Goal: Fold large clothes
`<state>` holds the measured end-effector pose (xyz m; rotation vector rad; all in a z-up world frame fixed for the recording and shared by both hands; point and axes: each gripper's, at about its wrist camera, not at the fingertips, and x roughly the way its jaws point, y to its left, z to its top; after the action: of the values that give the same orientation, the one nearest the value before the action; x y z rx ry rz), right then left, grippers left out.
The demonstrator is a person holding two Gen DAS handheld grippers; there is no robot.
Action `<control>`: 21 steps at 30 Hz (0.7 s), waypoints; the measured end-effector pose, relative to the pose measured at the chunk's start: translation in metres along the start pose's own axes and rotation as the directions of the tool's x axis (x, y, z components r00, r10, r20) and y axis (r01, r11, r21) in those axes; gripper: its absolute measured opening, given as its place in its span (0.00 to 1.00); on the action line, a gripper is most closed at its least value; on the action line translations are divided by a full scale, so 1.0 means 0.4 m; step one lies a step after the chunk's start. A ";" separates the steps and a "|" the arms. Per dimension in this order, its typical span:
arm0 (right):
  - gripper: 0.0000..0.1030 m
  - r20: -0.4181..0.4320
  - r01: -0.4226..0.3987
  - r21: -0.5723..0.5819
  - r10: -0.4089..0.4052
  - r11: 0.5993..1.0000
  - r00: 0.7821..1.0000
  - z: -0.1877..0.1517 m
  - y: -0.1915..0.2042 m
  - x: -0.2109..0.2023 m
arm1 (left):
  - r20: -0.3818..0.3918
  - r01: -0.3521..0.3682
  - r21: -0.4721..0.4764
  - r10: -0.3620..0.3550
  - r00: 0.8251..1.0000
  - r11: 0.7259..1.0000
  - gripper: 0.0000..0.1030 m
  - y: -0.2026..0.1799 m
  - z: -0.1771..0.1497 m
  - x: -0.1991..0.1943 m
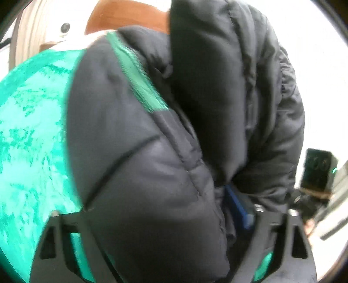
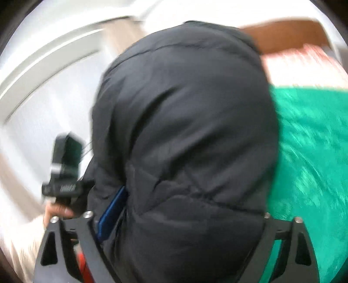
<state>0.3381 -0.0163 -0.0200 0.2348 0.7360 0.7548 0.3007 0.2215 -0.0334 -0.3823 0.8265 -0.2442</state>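
Observation:
A black puffer jacket (image 1: 165, 152) with a green lining strip (image 1: 134, 71) fills the left wrist view, bunched and lifted over the green patterned bedspread (image 1: 32, 135). My left gripper (image 1: 174, 250) is shut on the jacket; a blue finger pad (image 1: 239, 209) presses into the fabric. In the right wrist view the same jacket (image 2: 184, 135) hangs in a thick fold between my right gripper's (image 2: 178, 246) fingers, with a blue pad (image 2: 111, 211) against it. The other gripper (image 2: 65, 172) and a hand show at left.
The green bedspread (image 2: 311, 156) covers the bed to the right in the right wrist view. A brown headboard (image 1: 128, 17) and a pinkish pillow (image 2: 304, 65) lie beyond. The right gripper's body (image 1: 315, 172) shows at the right edge of the left view.

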 end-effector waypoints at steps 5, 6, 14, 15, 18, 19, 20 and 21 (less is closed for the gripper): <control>0.94 -0.069 0.179 0.097 -0.173 0.979 0.983 -0.082 -0.091 0.007 | -0.038 -0.115 -0.047 0.113 0.993 0.992 0.86 0.087 -0.084 0.065; 0.94 -0.042 0.173 0.079 -0.170 0.982 0.985 -0.110 -0.079 -0.024 | 0.012 -0.090 -0.040 0.091 0.996 0.995 0.87 0.100 -0.119 0.015; 1.00 0.226 0.366 -0.160 -0.327 0.917 0.918 -0.186 0.086 -0.219 | 0.326 -0.502 0.146 0.438 0.838 0.852 1.00 -0.064 -0.157 -0.148; 1.00 0.293 0.399 -0.177 -0.339 0.900 0.894 -0.198 0.124 -0.258 | 0.363 -0.547 0.160 0.466 0.807 0.822 1.00 -0.075 -0.159 -0.148; 1.00 0.328 0.465 -0.168 -0.395 0.869 0.858 -0.213 0.171 -0.310 | 0.430 -0.620 0.177 0.507 0.747 0.765 1.00 -0.174 -0.203 -0.201; 1.00 0.283 0.459 -0.180 -0.401 0.870 0.871 -0.214 0.177 -0.306 | 0.449 -0.649 0.165 0.530 0.719 0.742 1.00 -0.205 -0.214 -0.208; 1.00 0.243 0.439 -0.190 -0.391 0.878 0.888 -0.218 0.171 -0.303 | 0.463 -0.670 0.158 0.545 0.699 0.725 1.00 -0.232 -0.222 -0.221; 1.00 0.233 0.426 -0.186 -0.382 0.885 0.894 -0.223 0.180 -0.312 | 0.470 -0.681 0.156 0.553 0.688 0.716 1.00 -0.240 -0.235 -0.216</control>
<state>0.1767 -0.0568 0.0120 -0.0634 0.4844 0.4030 0.1671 0.1434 0.0070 0.1815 0.4599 0.3449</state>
